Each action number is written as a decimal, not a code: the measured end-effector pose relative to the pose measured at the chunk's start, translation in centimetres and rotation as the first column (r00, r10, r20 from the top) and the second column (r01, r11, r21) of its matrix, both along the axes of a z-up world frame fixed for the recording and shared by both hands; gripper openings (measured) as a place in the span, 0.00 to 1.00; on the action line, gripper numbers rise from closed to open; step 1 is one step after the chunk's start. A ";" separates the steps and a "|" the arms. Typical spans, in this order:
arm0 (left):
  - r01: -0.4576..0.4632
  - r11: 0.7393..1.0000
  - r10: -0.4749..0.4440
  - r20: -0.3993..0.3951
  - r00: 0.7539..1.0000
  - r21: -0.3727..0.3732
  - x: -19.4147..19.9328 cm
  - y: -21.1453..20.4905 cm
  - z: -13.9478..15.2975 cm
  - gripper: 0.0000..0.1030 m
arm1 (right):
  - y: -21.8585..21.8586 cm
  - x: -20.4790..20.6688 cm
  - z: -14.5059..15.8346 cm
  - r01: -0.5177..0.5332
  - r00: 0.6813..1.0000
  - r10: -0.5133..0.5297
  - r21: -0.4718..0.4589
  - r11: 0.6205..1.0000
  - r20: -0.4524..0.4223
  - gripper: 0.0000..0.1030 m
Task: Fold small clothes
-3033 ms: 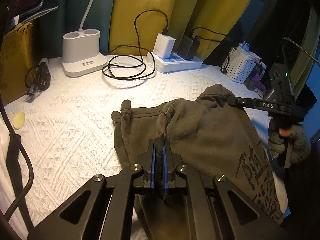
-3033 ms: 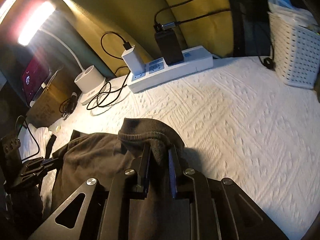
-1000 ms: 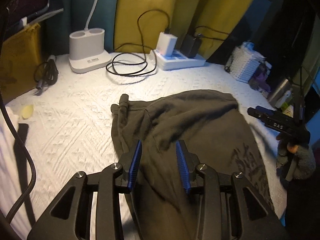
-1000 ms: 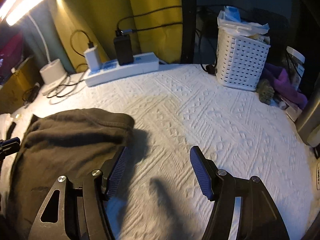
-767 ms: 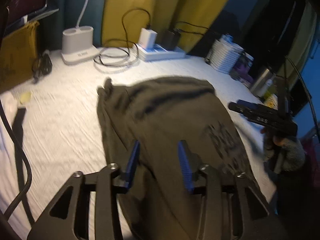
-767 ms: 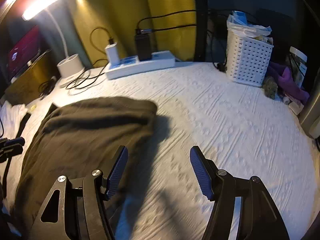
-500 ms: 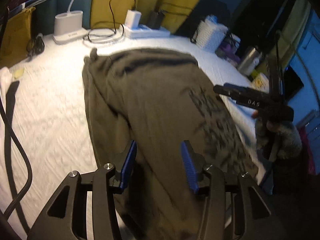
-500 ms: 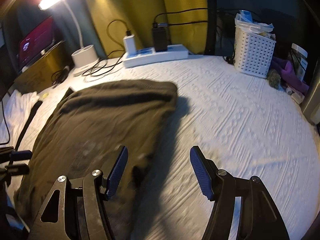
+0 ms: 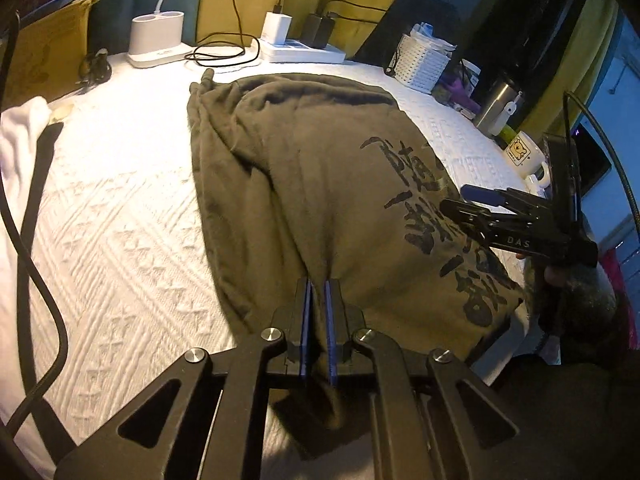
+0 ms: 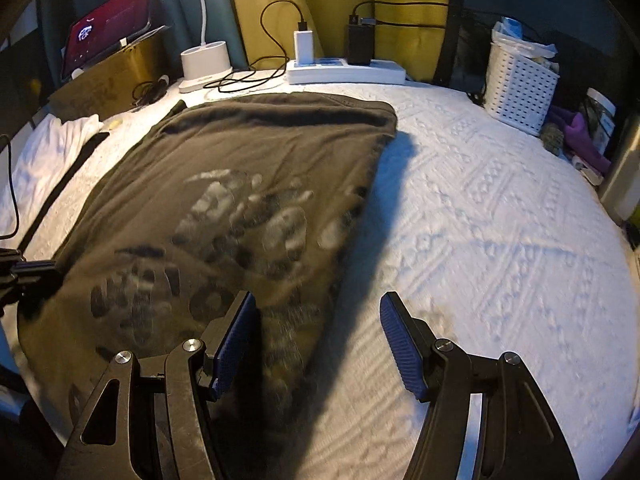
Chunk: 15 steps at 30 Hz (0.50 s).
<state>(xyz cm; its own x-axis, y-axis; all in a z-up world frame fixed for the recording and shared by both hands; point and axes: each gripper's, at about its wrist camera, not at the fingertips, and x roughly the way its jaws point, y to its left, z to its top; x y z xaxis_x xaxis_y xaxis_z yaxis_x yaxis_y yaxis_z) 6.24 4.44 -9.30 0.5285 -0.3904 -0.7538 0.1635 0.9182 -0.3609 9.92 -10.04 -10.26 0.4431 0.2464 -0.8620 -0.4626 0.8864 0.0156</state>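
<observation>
An olive-brown garment (image 9: 320, 168) with dark printed characters lies spread on the white textured bedcover (image 9: 120, 208), its folded edge at the far end. My left gripper (image 9: 318, 292) is shut on a pinch of the cloth at its near end, with fabric showing between the blue pads. In the right wrist view the garment (image 10: 240, 184) fills the left half. My right gripper (image 10: 316, 320) hangs open over the garment's near right edge, touching nothing. That same gripper (image 9: 460, 198) shows at the right of the left wrist view, held by a gloved hand (image 9: 580, 292).
At the back stand a white lamp base (image 9: 156, 40), a power strip (image 9: 300, 50) with chargers and coiled cables, and a white basket (image 10: 520, 84). A mug (image 9: 522, 152) and a steel flask (image 9: 496, 104) sit to the right. White cloth (image 10: 52, 148) and a black cable (image 9: 36, 240) lie at the left.
Both grippers let go of the garment's far folded edge and drew back to its near end. The left gripper then shut on a pinch of cloth there; the right stayed open.
</observation>
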 end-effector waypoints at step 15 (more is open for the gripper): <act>-0.005 1.000 0.005 0.027 1.000 0.027 -3.1 -0.9 0.4 0.44 | 0.1 -5.6 1.5 -0.038 0.999 0.038 0.024 0.999 0.005 0.65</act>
<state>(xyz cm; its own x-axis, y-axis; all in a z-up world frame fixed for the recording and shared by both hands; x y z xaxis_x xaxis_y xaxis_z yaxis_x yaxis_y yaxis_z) 3.18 3.54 -8.88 0.5504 -0.3671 -0.7499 0.1679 0.9285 -0.3313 4.32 -9.90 -8.80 0.4371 0.2838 -0.8535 -0.4961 0.8676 0.0345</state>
